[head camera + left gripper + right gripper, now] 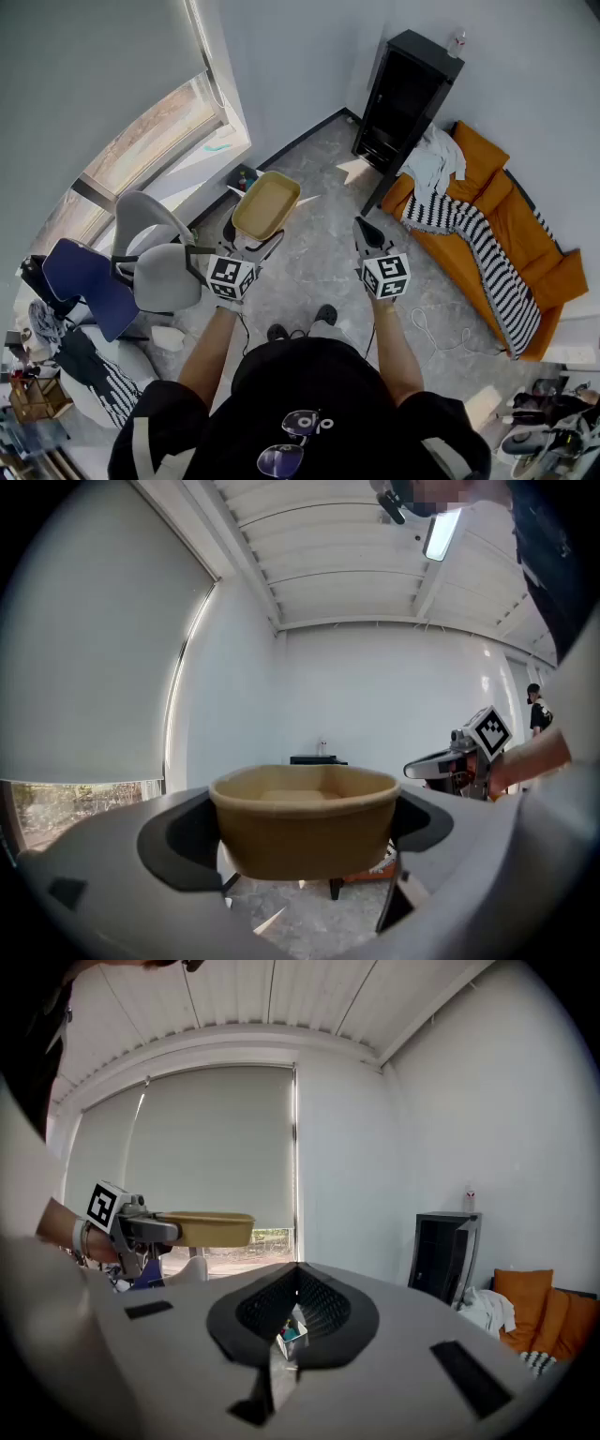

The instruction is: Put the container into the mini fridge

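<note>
We've got the container (265,204) clamped in the left gripper (305,841), jaws wide.
Its own view shows the right gripper (298,1279) pinched together, empty.

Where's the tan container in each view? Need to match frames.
Head view: container left of centre, in the left gripper.
Left gripper view: container at centre, between the jaws.
Right gripper view: container at left, side-on.
Shared landmark: black fridge, in all three views.

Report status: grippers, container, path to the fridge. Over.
Left hand-held gripper shut on container, held level, open side up. Right hand-held gripper shut, empty. Mini fridge ahead; sofa and white cloth beside it, not in the path.
</note>
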